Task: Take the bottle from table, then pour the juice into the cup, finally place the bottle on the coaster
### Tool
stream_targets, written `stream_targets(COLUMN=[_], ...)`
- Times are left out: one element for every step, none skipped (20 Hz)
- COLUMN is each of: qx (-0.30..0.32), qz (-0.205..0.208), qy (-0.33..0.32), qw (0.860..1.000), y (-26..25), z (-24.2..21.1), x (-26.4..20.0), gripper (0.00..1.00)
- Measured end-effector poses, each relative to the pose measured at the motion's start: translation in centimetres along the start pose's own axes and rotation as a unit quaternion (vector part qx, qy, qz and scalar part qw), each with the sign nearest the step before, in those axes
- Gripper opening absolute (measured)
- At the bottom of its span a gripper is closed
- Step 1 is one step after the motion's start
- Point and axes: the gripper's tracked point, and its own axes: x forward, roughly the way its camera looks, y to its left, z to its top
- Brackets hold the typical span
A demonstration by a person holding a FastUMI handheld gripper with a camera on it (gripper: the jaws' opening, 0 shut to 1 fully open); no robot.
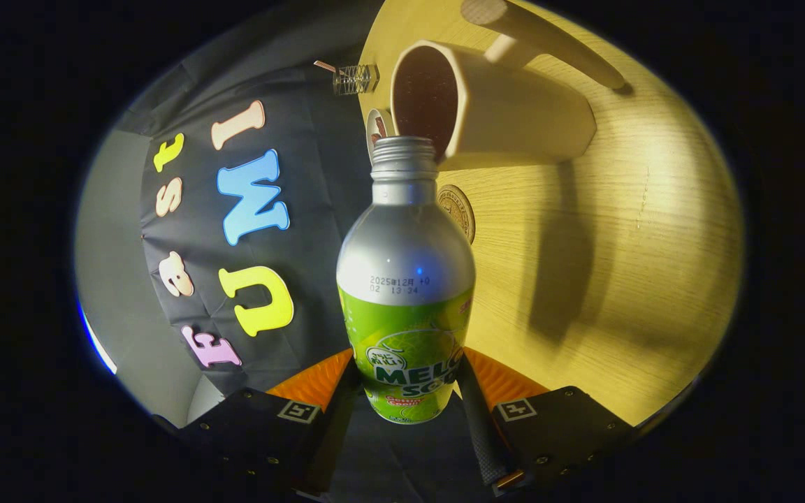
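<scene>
The claw [406, 391] has black screwed blocks, square white markers, and orange ribbed finger pads [318, 381].

The bottle [406, 279] stands between the fingers [476, 412] of the tongs [404, 402], which clamp its lower body. Its open mouth meets the rim of the cup [507, 112] just beyond. The coaster [460, 209] lies on the counter [619, 265] just behind the bottle, below the cup.

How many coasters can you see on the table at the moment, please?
2. One round coaster lies on the table just beyond the bottle held in the jaws; another peeks out beside the cup, half hidden. More may be covered.
</scene>
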Motion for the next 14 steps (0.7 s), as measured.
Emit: stream_targets(qx=[0.004, 0.008, 0.012, 0.015, 0.019, 0.023, 0.026, 0.030, 0.035, 0.038, 0.040, 0.043, 0.046, 0.049], qz=[0.001, 0.002, 0.001, 0.001, 0.001, 0.002, 0.002, 0.003, 0.004, 0.002, 0.001, 0.002, 0.003, 0.003], qy=[0.001, 0.001, 0.001, 0.000, 0.000, 0.001, 0.002, 0.002, 0.002, 0.002, 0.003, 0.003, 0.003, 0.002], qw=[1.000, 1.000, 1.000, 1.000, 1.000, 1.000, 1.000, 1.000, 0.999, 0.999, 0.999, 0.999, 0.999, 0.999], y=[0.1, 0.3, 0.3, 0.5, 0.7, 1.0, 0.9, 1.0, 1.2, 1.3, 1.3, 1.4, 1.5, 1.6], z=[0.0, -0.1, -0.1, 0.0, 0.2, 0.2, 0.2, 0.1, 0.1, 0.2, 0.3, 0.1, 0.3, 0.3], x=[0.0, 0.2, 0.3, 0.1, 0.2, 0.1, 0.2, 0.2, 0.2, 0.2, 0.2, 0.0, 0.0, 0.0], gripper=[0.77, 0.77, 0.77, 0.77, 0.77, 0.77, 0.77, 0.77, 0.77, 0.77, 0.77, 0.77, 0.77, 0.77])
